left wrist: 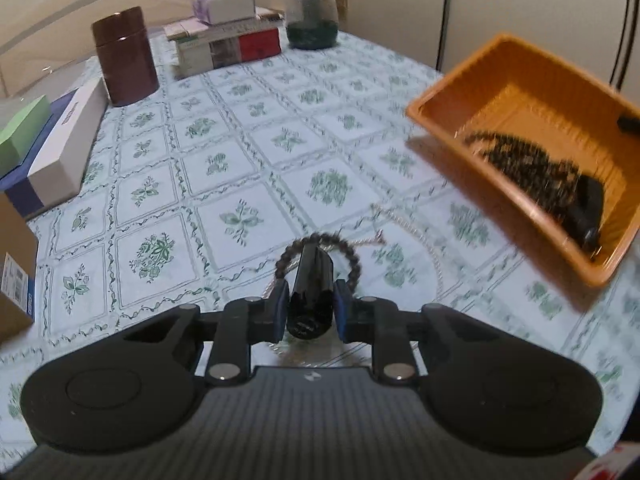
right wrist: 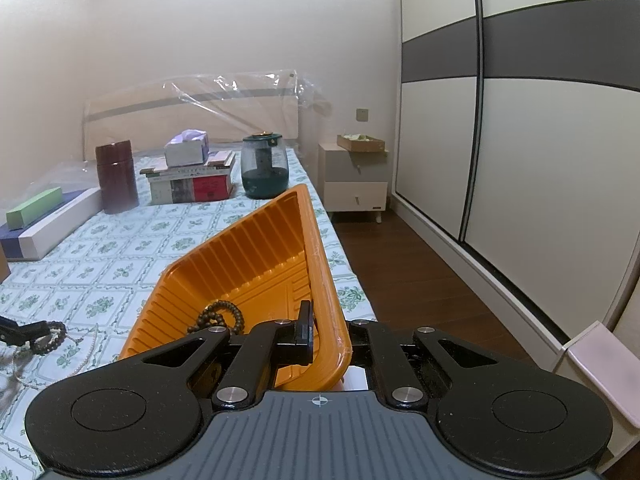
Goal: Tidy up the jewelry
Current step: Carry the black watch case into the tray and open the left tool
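My left gripper [left wrist: 310,300] is shut on a black cylinder [left wrist: 312,280] gripped between its blue pads. A brown bead bracelet [left wrist: 352,264] loops around the cylinder's far end, just above the floral tablecloth [left wrist: 240,152]. A thin pale chain [left wrist: 416,228] lies on the cloth beyond it. My right gripper [right wrist: 320,338] is shut on the near wall of the orange tray [right wrist: 256,240] and holds it tilted up. Dark beads [right wrist: 218,316] lie in the tray's low corner. The left wrist view shows the tray [left wrist: 500,56] at the right with the dark beads [left wrist: 520,160] inside.
At the back stand a brown canister [left wrist: 124,56], a stack of boxes [left wrist: 228,44] and a green jar [left wrist: 312,16]. White, blue and green boxes [left wrist: 60,152] line the left edge. The table's right edge [right wrist: 344,264] drops to a wooden floor, with a nightstand [right wrist: 356,184] and wardrobe [right wrist: 520,140].
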Motion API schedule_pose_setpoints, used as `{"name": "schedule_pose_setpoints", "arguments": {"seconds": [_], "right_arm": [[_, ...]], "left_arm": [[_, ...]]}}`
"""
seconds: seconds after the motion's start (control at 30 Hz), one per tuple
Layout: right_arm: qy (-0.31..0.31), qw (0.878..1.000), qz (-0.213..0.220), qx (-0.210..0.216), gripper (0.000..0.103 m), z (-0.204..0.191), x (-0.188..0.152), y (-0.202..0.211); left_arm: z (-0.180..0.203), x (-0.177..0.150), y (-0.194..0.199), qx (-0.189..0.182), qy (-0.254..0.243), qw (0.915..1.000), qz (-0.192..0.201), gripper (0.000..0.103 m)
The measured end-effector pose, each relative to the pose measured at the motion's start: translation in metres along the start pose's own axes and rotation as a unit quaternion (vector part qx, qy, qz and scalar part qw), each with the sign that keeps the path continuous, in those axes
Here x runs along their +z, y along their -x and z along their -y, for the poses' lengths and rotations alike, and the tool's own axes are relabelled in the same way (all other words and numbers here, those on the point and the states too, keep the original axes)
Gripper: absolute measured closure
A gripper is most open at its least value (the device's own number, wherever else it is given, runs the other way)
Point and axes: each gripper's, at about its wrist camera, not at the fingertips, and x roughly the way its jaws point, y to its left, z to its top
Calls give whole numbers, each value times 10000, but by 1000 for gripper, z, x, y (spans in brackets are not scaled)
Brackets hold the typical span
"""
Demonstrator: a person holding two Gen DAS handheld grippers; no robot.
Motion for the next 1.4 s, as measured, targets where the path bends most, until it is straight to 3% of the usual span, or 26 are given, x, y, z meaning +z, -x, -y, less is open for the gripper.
{"name": "schedule_pose_setpoints", "arguments": {"seconds": [0.43, 0.73, 1.2, 1.4], "right_arm": [[-18, 10000, 20, 37, 96, 0, 0, 4], [-63, 10000, 14, 60, 96, 2, 1, 4], [-104, 9999, 7, 76, 96, 3, 2, 3], [-117, 9999, 7, 78, 96, 3, 1, 3]], "left_arm": [[79, 37, 18, -737, -10, 9957, 568, 82], [137, 62, 1, -1219, -66, 9899, 715, 82], [173, 70, -23, -1506, -148, 9860, 698, 82], [163, 63, -19, -1342, -116, 9884, 707, 79]]}}
